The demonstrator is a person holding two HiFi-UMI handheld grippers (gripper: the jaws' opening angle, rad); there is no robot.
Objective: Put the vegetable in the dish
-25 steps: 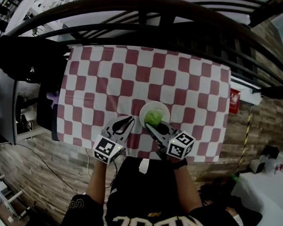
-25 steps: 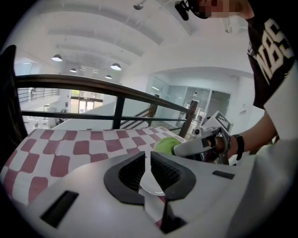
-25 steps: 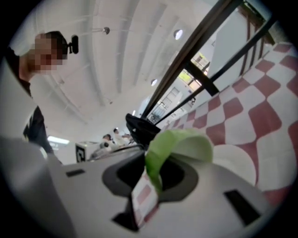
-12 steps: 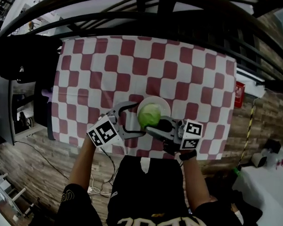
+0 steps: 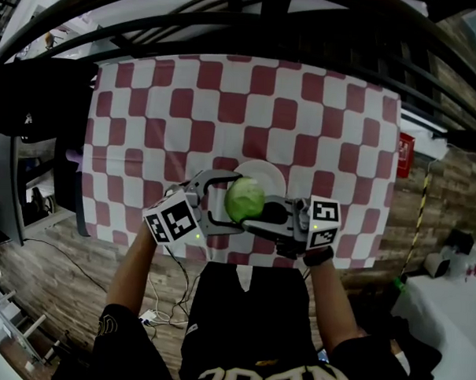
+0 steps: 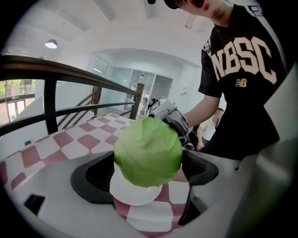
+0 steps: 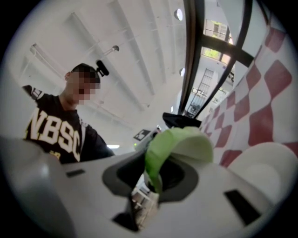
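A round green cabbage [image 5: 245, 199] hangs over the near left edge of the white dish [image 5: 269, 172], and it looks lifted off it. My right gripper [image 5: 257, 214] reaches in from the right, shut on a cabbage leaf [image 7: 174, 144]. The left gripper [image 5: 237, 202] comes from the left. Its jaws are opening wide, with the cabbage [image 6: 148, 151] between them; the black pads [image 6: 93, 175] stand beside it without pressing. In the left gripper view the dish [image 6: 135, 194] shows under the cabbage. In the right gripper view the dish [image 7: 265, 167] lies at the lower right.
The table carries a red and white checked cloth [image 5: 249, 107]. A dark curved railing [image 5: 229, 27] runs along its far side. Something black [image 5: 29, 97] sits off the left edge. The person's body [image 5: 255, 328] stands at the near edge, over a wooden floor [image 5: 69, 272].
The left gripper, shut beside the dish a second ago, now stands wide open around the cabbage. The right gripper has drawn the cabbage from the dish's middle toward its near left edge.
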